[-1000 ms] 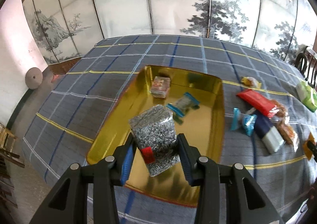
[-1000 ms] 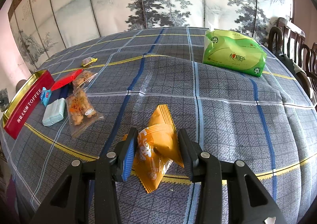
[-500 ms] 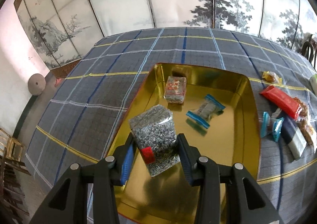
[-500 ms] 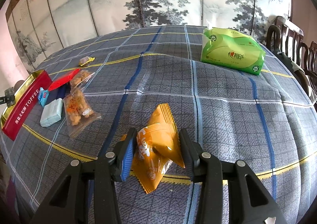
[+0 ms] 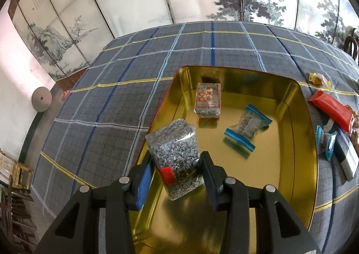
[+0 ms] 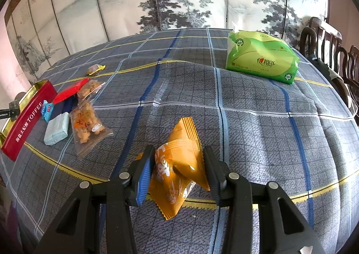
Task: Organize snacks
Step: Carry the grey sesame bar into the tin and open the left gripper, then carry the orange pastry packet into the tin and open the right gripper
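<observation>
My left gripper [image 5: 177, 175] is shut on a clear packet of grey-black grains with a red label [image 5: 175, 153], held over the left part of the gold tin [image 5: 307, 146]. Inside the tin lie a clear brick-shaped packet with red print [image 5: 207, 102] and a blue-ended wrapped candy [image 5: 248, 127]. My right gripper [image 6: 178, 173] is shut on an orange snack packet [image 6: 179, 164] just above the checked tablecloth [image 6: 258, 130]. In the right wrist view the tin shows its red TOFFEE side [image 6: 29, 119] at the far left.
Loose snacks lie right of the tin: a red wrapper [image 5: 329, 108], blue candies [image 5: 326, 144], a pale block [image 6: 57, 129], a fried-snack bag [image 6: 86, 123], a small yellow candy [image 6: 96, 68]. A green tissue pack [image 6: 261, 60] sits far right; chairs [image 6: 329, 45] beyond.
The left gripper carried the grey packet leftward and lower over the tin, so the tin fills more of its view. The right gripper and orange packet stayed put.
</observation>
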{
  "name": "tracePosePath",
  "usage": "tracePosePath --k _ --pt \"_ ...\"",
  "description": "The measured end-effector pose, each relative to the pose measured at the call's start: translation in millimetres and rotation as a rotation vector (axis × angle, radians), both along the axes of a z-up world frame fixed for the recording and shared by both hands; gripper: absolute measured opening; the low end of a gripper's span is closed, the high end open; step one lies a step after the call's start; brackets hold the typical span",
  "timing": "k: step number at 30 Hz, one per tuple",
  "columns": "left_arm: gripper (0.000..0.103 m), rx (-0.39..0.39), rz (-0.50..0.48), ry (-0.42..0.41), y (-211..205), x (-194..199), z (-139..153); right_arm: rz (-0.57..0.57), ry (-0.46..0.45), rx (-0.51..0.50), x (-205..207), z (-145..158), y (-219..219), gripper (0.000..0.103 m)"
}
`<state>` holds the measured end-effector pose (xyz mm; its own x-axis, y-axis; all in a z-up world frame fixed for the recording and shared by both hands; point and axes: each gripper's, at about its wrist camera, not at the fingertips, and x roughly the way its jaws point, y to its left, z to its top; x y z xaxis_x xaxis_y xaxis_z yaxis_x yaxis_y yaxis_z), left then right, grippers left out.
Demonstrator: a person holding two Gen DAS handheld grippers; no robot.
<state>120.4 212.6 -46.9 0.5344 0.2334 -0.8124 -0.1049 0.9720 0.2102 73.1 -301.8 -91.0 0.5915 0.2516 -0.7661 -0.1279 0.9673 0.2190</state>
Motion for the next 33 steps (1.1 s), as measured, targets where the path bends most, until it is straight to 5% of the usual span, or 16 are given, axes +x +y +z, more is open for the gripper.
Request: tracePosePath --k 10,18,33 --pt "0.043 0.03 -0.003 0.02 2.0 10.5 -4.2 -0.001 0.001 -0.001 0.6 -0.2 1.0 0.04" --pt "0.043 -0.039 0.025 -0.046 12.1 7.0 15.0 -0.002 0.001 -0.003 0.8 0.0 1.3 0.04" --pt "0.043 -0.149 0.017 -0.151 -14.1 -106.1 51.4 -0.016 -0.006 0.04 -13.4 15.9 -3.2 0.036"
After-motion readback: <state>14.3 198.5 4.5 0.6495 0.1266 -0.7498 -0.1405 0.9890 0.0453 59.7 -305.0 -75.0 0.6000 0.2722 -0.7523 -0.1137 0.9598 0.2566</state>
